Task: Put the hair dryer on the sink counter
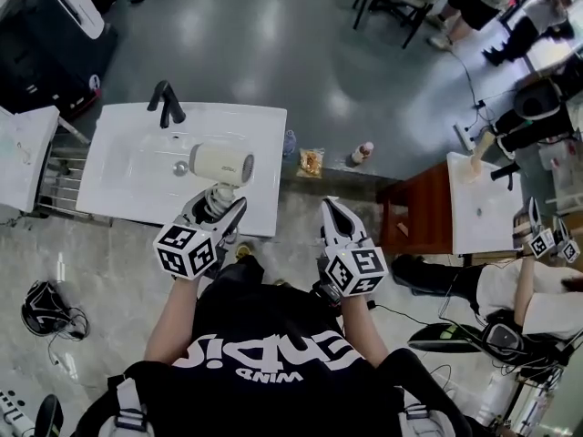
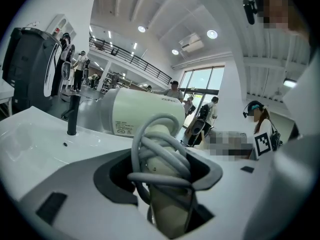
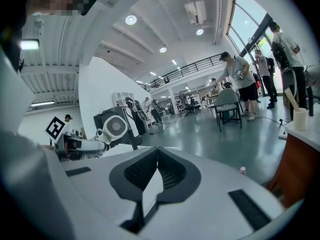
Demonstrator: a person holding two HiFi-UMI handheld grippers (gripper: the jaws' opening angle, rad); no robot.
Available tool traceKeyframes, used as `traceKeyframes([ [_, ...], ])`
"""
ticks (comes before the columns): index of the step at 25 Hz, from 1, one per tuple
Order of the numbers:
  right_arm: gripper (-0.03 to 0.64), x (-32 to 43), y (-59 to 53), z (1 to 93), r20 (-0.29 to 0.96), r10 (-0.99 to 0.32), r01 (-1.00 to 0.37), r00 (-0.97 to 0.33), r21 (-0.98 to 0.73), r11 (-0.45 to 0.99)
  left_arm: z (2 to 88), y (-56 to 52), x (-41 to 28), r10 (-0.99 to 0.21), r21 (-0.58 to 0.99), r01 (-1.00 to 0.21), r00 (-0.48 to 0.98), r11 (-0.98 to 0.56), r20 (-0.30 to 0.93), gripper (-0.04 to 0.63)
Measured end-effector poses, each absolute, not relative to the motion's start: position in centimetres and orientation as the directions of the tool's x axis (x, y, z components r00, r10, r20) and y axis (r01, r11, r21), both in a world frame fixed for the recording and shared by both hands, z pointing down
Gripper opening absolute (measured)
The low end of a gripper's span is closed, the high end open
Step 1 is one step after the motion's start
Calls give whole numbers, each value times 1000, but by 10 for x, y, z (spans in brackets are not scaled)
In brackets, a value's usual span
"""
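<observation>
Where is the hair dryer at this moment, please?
In the head view the hair dryer is left of centre, held by its cord-wrapped handle in the left tongs, over the white sink counter, right of the black faucet.

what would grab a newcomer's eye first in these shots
The cream hair dryer stands out, held aloft by its cord-wrapped handle in the left tongs, over the right part of the white sink counter. The right tongs are shut and empty, past the counter's right edge. A black faucet rises at the counter's back edge.
</observation>
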State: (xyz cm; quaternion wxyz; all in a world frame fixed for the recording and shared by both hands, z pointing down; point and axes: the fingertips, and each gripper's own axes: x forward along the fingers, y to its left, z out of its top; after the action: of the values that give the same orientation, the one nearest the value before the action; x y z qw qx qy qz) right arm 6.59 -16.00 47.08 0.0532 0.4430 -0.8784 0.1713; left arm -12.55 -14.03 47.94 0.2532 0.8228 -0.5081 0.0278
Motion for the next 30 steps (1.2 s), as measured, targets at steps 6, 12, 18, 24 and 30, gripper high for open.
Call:
traceKeyframes([
  [6,18,46,-185,471,244,-767,-803,-593,-244,543,481,-174,-138,-806,387,-838,509,-384,303,276],
  [12,18,38,-203,462,228,-807,-836,-545,-216,504,478,-197,-143,-773,391,-805,567,-447,285,276],
  [18,18,39,-211,454,219,-833,-859,-507,-210,468,472,-213,-142,-752,388,-787,596,-480,279,276],
  [24,18,48,-221,451,216,-833,-858,-509,-204,471,465,-222,-130,-747,378,-781,607,-497,272,276],
  [30,18,48,-231,455,230,-795,-826,-561,-214,521,465,-223,-124,-770,390,-800,574,-456,279,276],
])
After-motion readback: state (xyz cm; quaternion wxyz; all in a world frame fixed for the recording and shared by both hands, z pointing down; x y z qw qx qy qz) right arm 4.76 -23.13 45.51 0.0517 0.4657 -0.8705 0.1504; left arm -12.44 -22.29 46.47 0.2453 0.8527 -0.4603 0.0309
